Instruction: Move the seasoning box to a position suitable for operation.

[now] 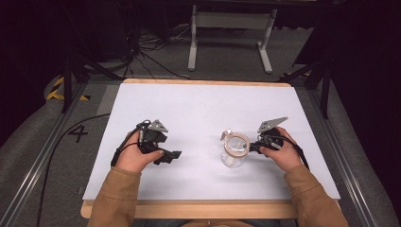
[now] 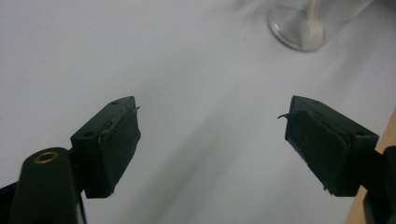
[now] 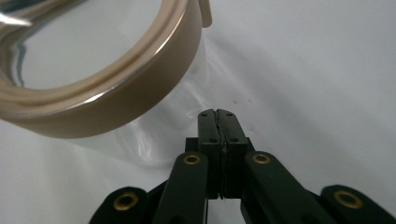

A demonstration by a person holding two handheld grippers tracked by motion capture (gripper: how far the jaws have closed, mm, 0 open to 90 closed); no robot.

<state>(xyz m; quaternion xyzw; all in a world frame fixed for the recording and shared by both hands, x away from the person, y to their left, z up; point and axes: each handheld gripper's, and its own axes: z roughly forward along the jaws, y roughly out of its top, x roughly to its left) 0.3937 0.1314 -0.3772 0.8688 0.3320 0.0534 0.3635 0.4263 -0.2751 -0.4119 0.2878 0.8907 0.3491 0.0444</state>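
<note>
Clear jar (image 1: 235, 152) stands upright on the white surface (image 1: 198, 109), right of centre toward the near edge. Tan band (image 3: 140, 88) around its mouth; small clasp-like tab (image 1: 226, 134) at the rim's far left. Wall is transparent; looks like glass or hard plastic, cannot tell which. Judged stiff, smooth, likely slippery, possibly breakable; light if empty, and nothing visible inside. Best hold is probably the banded rim, or across the body with a wide opening.

Right hand-held gripper (image 1: 253, 146): just beside the jar's right side, jaws pressed together with nothing between them. Whether the tips touch the wall, cannot tell.

Left hand-held gripper (image 1: 172, 155): well apart from the jar, low over the surface, jaws spread wide, empty.

View differences: the high view gives overall layout and both hands. Right gripper view shows the closed jaws and the band up close. Left gripper view shows the jar's base (image 2: 299, 28) on the surface and the surface's wooden edge (image 2: 380, 149).
</note>
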